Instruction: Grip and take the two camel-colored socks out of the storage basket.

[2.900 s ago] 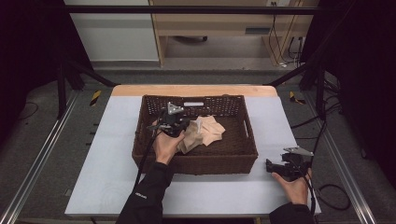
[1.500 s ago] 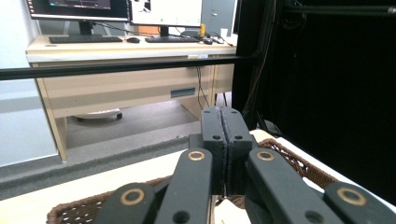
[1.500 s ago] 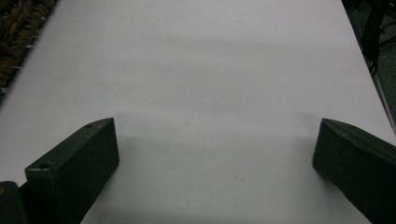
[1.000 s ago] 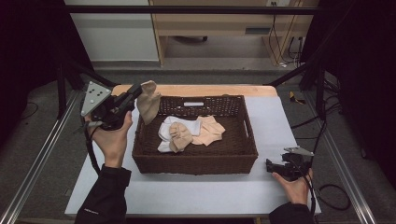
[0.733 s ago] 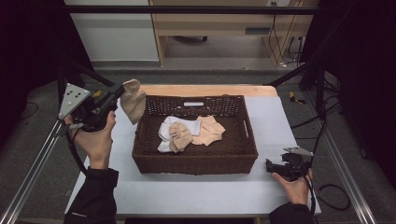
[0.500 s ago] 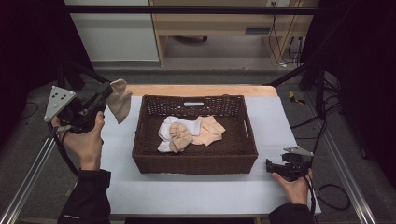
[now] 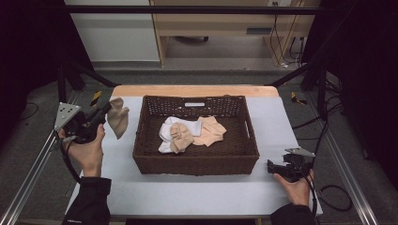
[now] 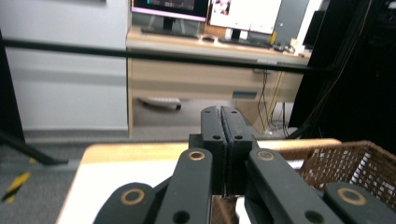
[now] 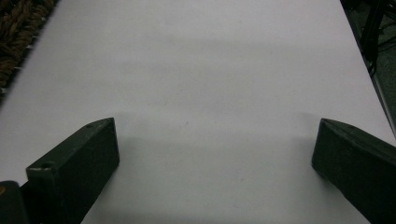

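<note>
A beige sock point(image 7: 117, 117) hangs from my left gripper point(image 7: 107, 108), held in the air over the table's left side, just left of the brown wicker basket point(image 7: 195, 166). In the left gripper view the jaws point(image 8: 220, 112) are pressed together, and a scrap of tan fabric point(image 8: 223, 207) shows beneath them. Inside the basket lie a white sock point(image 7: 166, 131), a tan sock point(image 7: 180, 138) and a peach sock point(image 7: 211, 131). My right gripper point(image 7: 271, 167) rests on the table right of the basket's front corner. It stands open point(image 9: 215, 140) with nothing between its fingers.
The white table top point(image 7: 187, 197) has a wooden strip along its far edge. The basket's corner point(image 9: 18, 28) sits at the upper left of the right gripper view. A metal frame rail point(image 7: 33, 173) runs along the table's left side, and a desk point(image 8: 196, 70) stands beyond.
My left gripper rose out of the basket with the beige sock and carried it left past the basket's rim, then lowered a little. The right gripper stayed put.
</note>
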Motion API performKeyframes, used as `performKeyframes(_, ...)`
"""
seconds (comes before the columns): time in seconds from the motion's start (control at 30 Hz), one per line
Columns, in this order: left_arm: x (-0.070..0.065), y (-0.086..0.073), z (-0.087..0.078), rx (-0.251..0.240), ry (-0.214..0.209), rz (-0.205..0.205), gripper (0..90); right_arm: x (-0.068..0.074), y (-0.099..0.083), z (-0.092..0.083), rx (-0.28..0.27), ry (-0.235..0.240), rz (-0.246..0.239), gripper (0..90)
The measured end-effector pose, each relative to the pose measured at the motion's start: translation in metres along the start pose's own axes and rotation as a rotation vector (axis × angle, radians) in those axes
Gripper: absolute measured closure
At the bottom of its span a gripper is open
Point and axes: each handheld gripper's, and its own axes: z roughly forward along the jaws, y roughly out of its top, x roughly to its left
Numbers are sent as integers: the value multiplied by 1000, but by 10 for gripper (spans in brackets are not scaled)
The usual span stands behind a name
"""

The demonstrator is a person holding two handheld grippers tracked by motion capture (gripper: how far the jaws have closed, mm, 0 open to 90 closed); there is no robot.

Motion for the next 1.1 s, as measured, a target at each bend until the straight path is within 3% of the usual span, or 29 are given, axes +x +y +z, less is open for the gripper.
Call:
performKeyframes(0.23, 10, -33, 9, 78, 14, -46, 889, 0, 0, 0, 0, 0, -1, 11)
performKeyframes(0.43, 14, -52, 14, 129, 42, -45, 888, 0, 0, 0, 1, 0, -2, 11)
performKeyframes(0.53, 15, -66, 18, 194, 54, -46, 888, 0, 0, 0, 0, 0, 0, 10)
performKeyframes(0.67, 16, -77, 21, 231, 72, -41, 887, 0, 0, 0, 1, 0, 3, 10)
performKeyframes(0.9, 21, -98, 28, 337, 160, -15, 882, 0, 0, 0, 0, 0, 0, 11)
performKeyframes(1.1, 26, -103, 27, 327, 189, -12, 774, 0, 0, 0, 0, 0, 0, 11)
